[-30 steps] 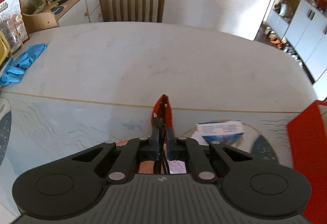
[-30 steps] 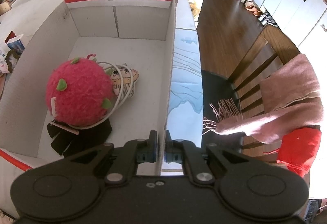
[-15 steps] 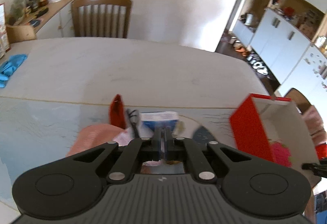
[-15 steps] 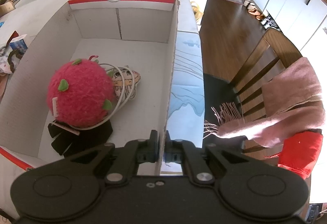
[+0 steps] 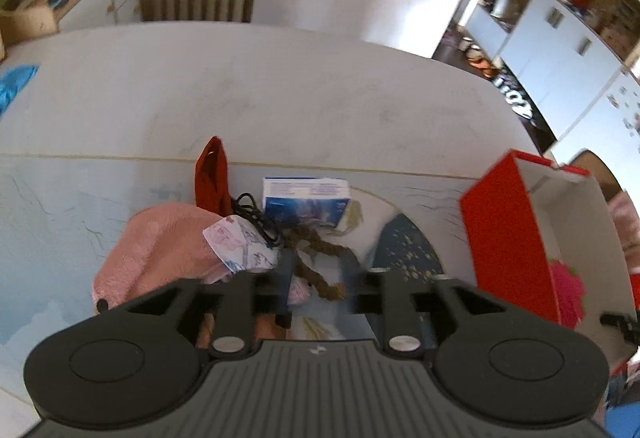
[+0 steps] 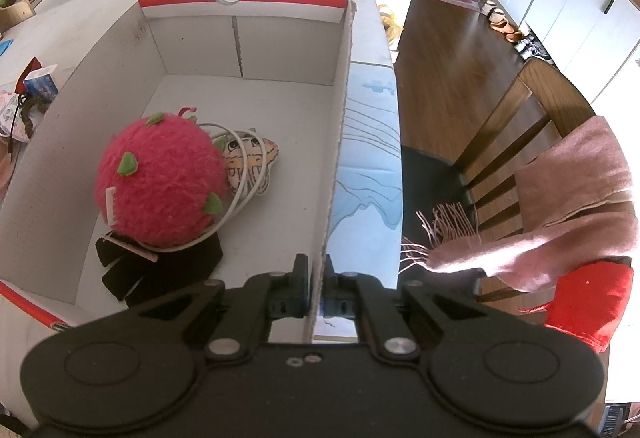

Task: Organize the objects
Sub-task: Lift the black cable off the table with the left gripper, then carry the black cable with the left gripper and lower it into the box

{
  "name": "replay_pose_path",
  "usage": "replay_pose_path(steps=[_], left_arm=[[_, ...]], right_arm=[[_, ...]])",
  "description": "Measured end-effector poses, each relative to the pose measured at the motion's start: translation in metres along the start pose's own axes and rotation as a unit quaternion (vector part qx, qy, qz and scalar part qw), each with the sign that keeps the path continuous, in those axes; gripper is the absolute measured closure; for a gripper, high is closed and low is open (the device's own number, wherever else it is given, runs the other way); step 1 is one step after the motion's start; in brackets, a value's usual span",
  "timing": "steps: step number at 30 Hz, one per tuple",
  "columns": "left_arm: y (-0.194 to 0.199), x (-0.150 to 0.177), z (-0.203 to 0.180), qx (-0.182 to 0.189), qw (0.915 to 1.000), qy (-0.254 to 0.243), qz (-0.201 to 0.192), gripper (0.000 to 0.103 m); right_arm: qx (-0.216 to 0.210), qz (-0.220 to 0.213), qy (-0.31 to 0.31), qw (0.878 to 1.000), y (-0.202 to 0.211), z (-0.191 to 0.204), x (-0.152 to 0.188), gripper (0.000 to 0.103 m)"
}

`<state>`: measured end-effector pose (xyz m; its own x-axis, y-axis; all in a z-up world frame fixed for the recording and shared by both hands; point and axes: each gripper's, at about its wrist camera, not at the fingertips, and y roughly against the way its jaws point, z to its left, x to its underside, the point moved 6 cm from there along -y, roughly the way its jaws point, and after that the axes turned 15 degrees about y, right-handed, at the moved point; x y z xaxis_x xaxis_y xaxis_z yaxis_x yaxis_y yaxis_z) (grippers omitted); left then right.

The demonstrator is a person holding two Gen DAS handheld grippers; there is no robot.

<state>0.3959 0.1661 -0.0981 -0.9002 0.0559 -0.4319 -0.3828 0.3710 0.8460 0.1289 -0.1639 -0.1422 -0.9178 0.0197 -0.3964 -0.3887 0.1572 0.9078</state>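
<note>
Step in hand: the next loose item is judged to be picked from the pile for the box (image 6: 340, 86).
Technique: the braided cord (image 5: 320, 258) should be straddled, then lifted free of the tangle.
Left gripper (image 5: 320, 274): jaws opening, nothing pressed; the cord lies between them on the desk (image 5: 280, 86).
Right gripper (image 6: 316, 290): jaws clenched on the box wall.
Neighbours: blue carton (image 5: 306, 200) just beyond, pink towel (image 5: 160, 250) beside.

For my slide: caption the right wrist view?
Right gripper clamps the box wall; pink plush ball inside.
</note>
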Motion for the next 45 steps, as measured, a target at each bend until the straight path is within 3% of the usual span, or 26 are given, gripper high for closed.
replay_pose_path(steps=[1, 3, 15, 28, 33, 35, 39, 45], left_arm=[[-0.004, -0.002, 0.001, -0.004, 1.0000, 0.004, -0.001, 0.051], [-0.011, -0.007, 0.003, -0.016, 0.9998, 0.008, -0.006, 0.046], [-0.054, -0.021, 0.016, -0.062, 0.9975, 0.034, 0.007, 0.047], [-0.079, -0.022, 0.020, -0.085, 0.9957, 0.030, 0.020, 0.066], [-0.089, -0.020, 0.021, -0.096, 0.9948, 0.020, 0.027, 0.089], [-0.088, -0.020, 0.022, -0.096, 0.9948, 0.023, 0.023, 0.092], [-0.077, -0.018, 0.023, -0.083, 0.9963, 0.021, 0.009, 0.099], [-0.042, -0.012, 0.027, -0.047, 0.9984, 0.031, -0.006, 0.099]], right_arm=[[0.000, 0.000, -0.001, 1.000, 0.000, 0.000, 0.000, 0.099], [0.000, 0.001, -0.002, 1.000, -0.001, 0.000, 0.000, 0.099], [-0.001, 0.008, -0.011, 1.000, -0.003, -0.001, 0.000, 0.099], [0.000, 0.013, -0.011, 1.000, -0.005, -0.001, 0.000, 0.099], [0.000, 0.014, -0.012, 1.000, -0.005, -0.001, 0.000, 0.099], [0.000, 0.015, -0.013, 1.000, -0.006, -0.001, 0.001, 0.099], [0.000, 0.014, -0.013, 1.000, -0.006, -0.001, 0.001, 0.099], [-0.001, 0.014, -0.014, 1.000, -0.009, -0.002, 0.003, 0.100]])
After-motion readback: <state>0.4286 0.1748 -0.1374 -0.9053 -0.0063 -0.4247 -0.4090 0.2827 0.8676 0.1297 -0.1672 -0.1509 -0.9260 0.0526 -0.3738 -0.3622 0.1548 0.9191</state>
